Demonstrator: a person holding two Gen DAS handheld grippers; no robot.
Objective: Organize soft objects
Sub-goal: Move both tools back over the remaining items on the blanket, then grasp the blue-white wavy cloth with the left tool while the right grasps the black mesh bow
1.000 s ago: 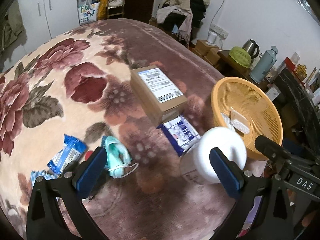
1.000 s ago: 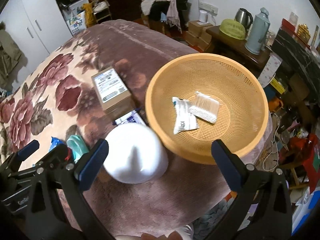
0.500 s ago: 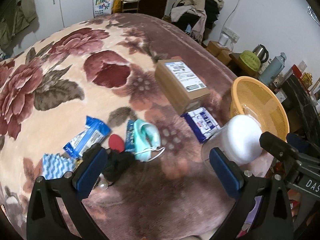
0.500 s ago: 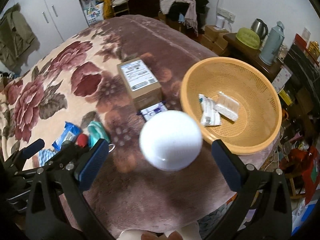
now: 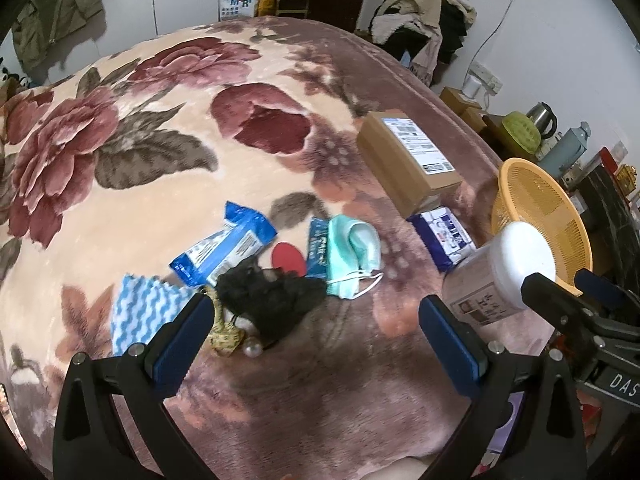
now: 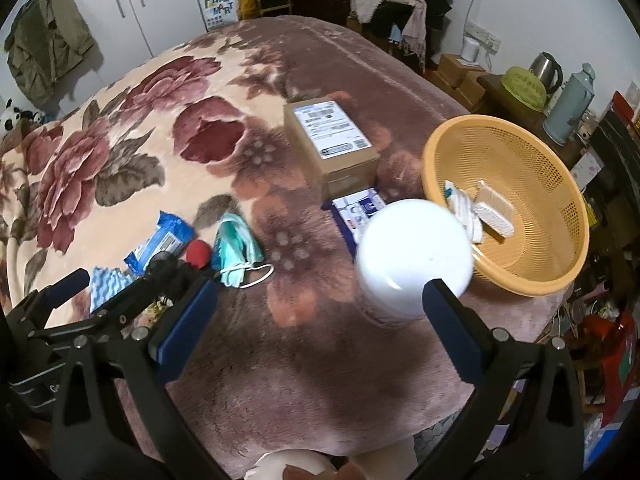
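Left wrist view: the left hand-held gripper (image 5: 312,336) hangs with its blue-padded jaws spread wide and empty over a bed covered by a plush floral blanket (image 5: 120,152), cream and mauve with large red roses. Just ahead lies a cluster of soft things: a crumpled black cloth (image 5: 268,300), a blue-and-white wavy-striped cloth (image 5: 140,312), a glossy blue wipes packet (image 5: 224,252) whose print is too small to read, a round red item (image 5: 289,257), and a pale green face mask (image 5: 354,250) with white ear loops resting on a small blue packet. Farther back sits a brown cardboard box (image 5: 408,160) with a white shipping label, unreadable, and a dark blue tissue pack (image 5: 442,238) beside it. To the right stands a cylindrical tub with a white lid (image 5: 500,276), and behind it an orange plastic mesh basket (image 5: 560,216). A bag against the far wall reads "MART". Right wrist view: the right hand-held gripper (image 6: 320,328) is likewise wide open, holding nothing, above the bed's near edge. The white-lidded tub (image 6: 414,256) stands just ahead, touching neither pad. The round basket (image 6: 532,160) holds two small white packets (image 6: 476,210). The mask (image 6: 236,244) and wipes packet (image 6: 160,242) lie to the left, by the left hand-held gripper (image 6: 132,300).
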